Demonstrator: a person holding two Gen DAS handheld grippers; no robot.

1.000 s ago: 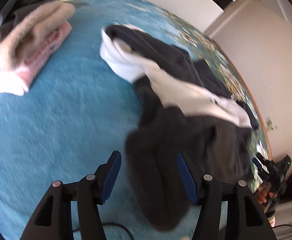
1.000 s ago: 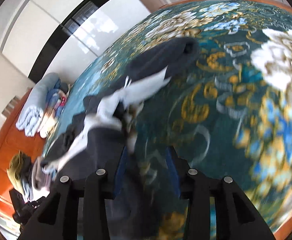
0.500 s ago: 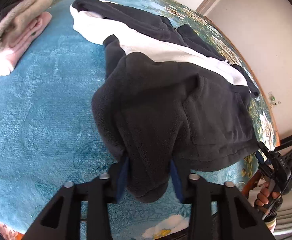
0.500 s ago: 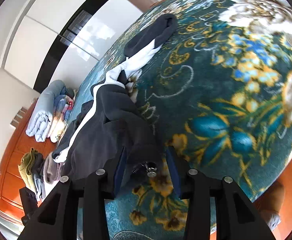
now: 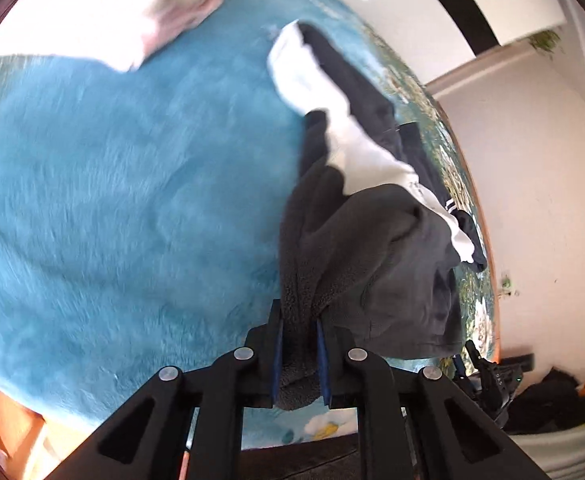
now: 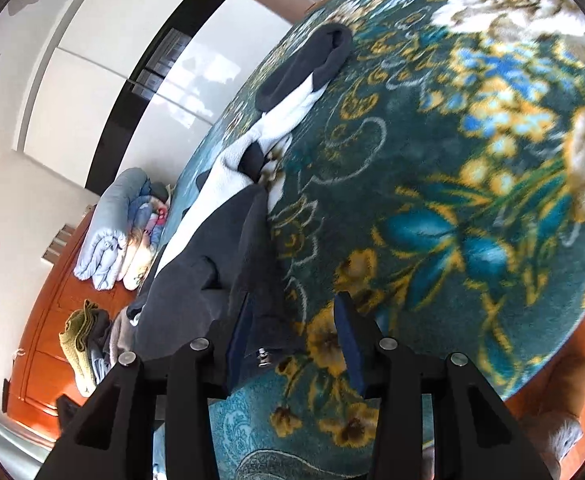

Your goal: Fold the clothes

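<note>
A dark grey fleece jacket with a white band lies bunched on the blue blanket. My left gripper is shut on the jacket's near hem, which fills the gap between its blue pads. In the right wrist view the same jacket stretches away across the floral teal bedcover, one sleeve reaching far. My right gripper is open, its jaws wide apart; the jacket's corner with a metal zip pull lies by its left finger.
A folded pink and beige garment lies at the far left of the blanket. Rolled quilts and a pile of clothes sit by an orange wooden headboard. A white wall is to the right.
My left gripper stays clamped on the hem and has pulled it up and left, bunching the jacket. My right gripper has opened and let go of the jacket's corner.
</note>
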